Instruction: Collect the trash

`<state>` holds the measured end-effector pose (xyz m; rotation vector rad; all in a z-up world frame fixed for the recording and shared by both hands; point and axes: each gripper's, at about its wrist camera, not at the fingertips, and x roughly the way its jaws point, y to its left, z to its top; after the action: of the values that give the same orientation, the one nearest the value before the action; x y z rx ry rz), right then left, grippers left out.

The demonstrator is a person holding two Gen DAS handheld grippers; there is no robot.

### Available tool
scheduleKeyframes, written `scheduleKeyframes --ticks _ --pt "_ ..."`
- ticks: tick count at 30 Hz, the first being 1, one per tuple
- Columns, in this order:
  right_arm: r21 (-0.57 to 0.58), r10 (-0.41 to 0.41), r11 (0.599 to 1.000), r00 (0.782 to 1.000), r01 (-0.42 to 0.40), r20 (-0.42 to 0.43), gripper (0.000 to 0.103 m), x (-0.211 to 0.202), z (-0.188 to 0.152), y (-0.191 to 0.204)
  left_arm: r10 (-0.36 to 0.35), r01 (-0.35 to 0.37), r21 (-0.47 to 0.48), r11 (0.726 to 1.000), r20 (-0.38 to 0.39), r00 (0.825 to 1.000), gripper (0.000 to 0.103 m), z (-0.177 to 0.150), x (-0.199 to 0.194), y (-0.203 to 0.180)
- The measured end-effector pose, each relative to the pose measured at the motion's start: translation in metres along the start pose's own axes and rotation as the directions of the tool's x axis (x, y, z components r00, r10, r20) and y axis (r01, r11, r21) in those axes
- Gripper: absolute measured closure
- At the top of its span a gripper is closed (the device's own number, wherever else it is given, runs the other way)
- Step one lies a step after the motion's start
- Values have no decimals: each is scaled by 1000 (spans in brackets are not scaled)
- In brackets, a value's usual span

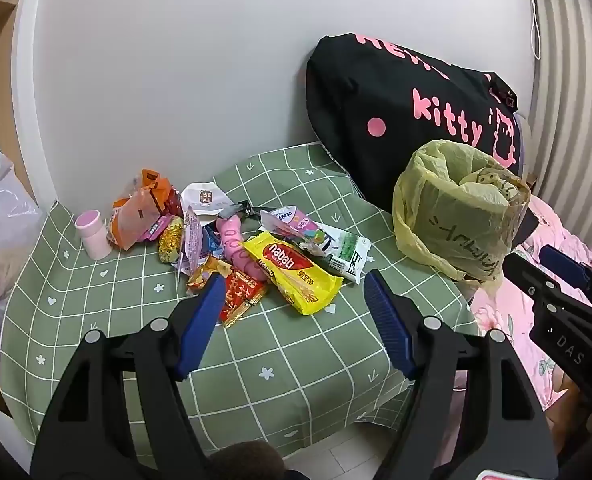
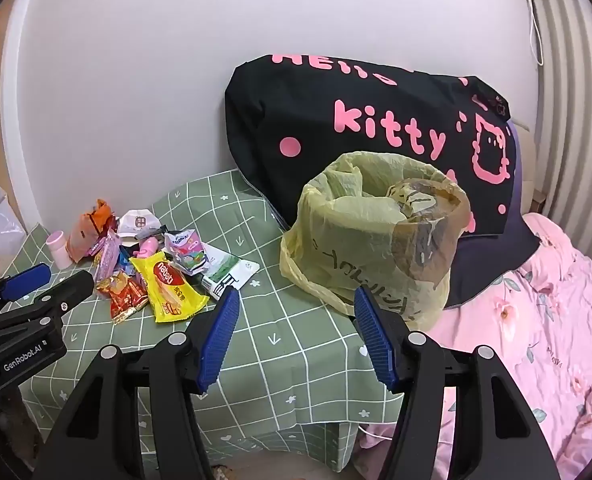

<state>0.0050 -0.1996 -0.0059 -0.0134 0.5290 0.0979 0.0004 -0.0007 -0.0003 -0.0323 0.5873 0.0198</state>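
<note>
Presently, the opening step of trash collection is shown: nothing has yet been picked up. Both the left gripper (image 1: 292,296) and the right gripper (image 2: 296,312) are held with jaws spread wide and empty above a small table draped in a green checked cloth (image 1: 280,360). A heap of wrappers (image 1: 232,248) is seen at the far left of the cloth, against the wall, with a yellow Nabati wafer packet (image 1: 292,276) and a red-and-gold wrapper (image 1: 242,292) lying nearest the left gripper. A bin lined with a yellow plastic bag (image 2: 376,240) stands at the cloth's right edge, its mouth open, just ahead of the right gripper. A pink bottle (image 1: 93,234) stands beside the heap. The next move is judged to call for the left jaws to be lowered over a near wrapper and closed on its thin, crinkly film.
</note>
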Motion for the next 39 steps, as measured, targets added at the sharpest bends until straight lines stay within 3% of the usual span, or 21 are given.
scheduleKeyframes --ticks 39 --pt "11 7 1000 1000 -7 -5 47 2 1 -1 -7 7 -6 1000 5 1000 35 2 0 1"
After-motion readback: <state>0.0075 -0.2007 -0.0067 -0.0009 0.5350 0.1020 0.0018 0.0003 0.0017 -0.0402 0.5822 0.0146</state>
